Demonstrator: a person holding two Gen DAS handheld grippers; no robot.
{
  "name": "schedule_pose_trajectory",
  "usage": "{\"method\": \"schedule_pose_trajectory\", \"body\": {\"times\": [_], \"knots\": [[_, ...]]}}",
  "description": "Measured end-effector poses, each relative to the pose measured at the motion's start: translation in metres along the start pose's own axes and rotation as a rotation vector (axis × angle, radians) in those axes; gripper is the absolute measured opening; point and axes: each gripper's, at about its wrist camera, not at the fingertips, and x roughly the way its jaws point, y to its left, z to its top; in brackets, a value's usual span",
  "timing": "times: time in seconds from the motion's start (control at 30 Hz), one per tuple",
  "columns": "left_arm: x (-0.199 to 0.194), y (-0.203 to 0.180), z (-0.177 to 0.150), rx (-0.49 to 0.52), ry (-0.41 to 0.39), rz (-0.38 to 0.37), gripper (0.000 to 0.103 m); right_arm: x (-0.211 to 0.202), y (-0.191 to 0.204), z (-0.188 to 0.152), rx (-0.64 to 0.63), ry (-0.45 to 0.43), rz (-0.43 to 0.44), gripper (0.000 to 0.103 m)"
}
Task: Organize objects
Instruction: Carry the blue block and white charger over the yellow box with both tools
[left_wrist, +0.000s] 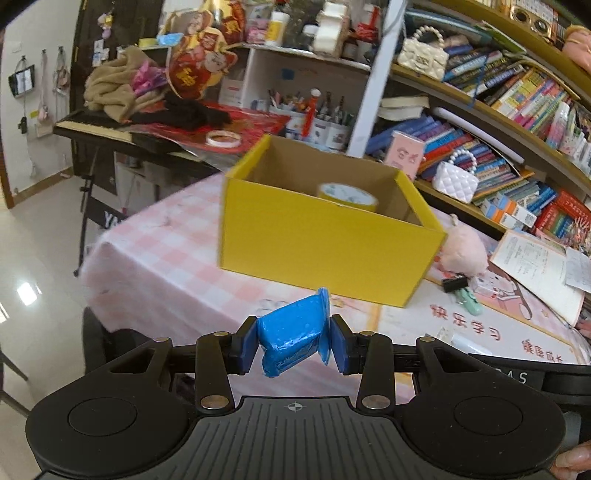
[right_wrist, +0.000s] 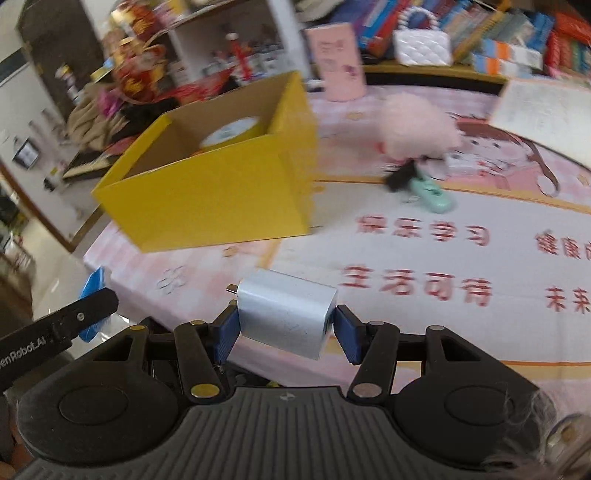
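Left wrist view shows the left gripper (left_wrist: 294, 339) clamped on a blue packet (left_wrist: 293, 330), held in the air above the near edge of the table (left_wrist: 155, 251). Right wrist view shows the right gripper (right_wrist: 286, 326) pinched on a white charger block (right_wrist: 286, 314), its metal prong pointing to the left, also above the table. Beyond both stands the yellow box (left_wrist: 325, 251), open at the top, with a roll of tape (left_wrist: 347, 195) lying inside. At the left edge of the right wrist view the other tool carries the words "OpenRobot.AI", only partly readable. The tablecloth has red Chinese writing, blurred in the right wrist view. To the right of the box lie a pink plush toy (right_wrist: 421, 127), a black binder clip (left_wrist: 455, 283) and a small mint-green object (right_wrist: 432, 194). Far right, shelves (left_wrist: 491, 110) are full of books, with a white quilted handbag (left_wrist: 455, 181) on one of them.
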Motion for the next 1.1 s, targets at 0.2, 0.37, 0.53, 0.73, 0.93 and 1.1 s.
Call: {"method": "schedule_pose_trajectory", "body": {"times": [0.2, 0.37, 0.53, 0.73, 0.93, 1.1], "knots": [[-0.019, 0.036, 0.005, -0.006, -0.051, 0.004, 0.039, -0.001, 0.049, -0.009, -0.074, -0.043, 0.002, 0.053], [-0.030, 0.053, 0.015, 0.010, -0.105, -0.041, 0.038, -0.006, 0.077, -0.011, -0.090, -0.087, -0.012, 0.053], [-0.032, 0.054, 0.038, 0.035, -0.168, -0.100, 0.038, -0.013, 0.092, -0.002, -0.094, -0.146, -0.033, 0.053], [-0.025, 0.047, 0.072, 0.036, -0.250, -0.156, 0.038, -0.020, 0.099, 0.029, -0.117, -0.234, -0.061, 0.053], [-0.007, 0.037, 0.103, 0.037, -0.310, -0.152, 0.038, -0.020, 0.098, 0.066, -0.162, -0.333, -0.086, 0.053], [0.016, 0.028, 0.122, 0.033, -0.302, -0.145, 0.038, -0.007, 0.091, 0.093, -0.208, -0.355, -0.081, 0.053]]}}
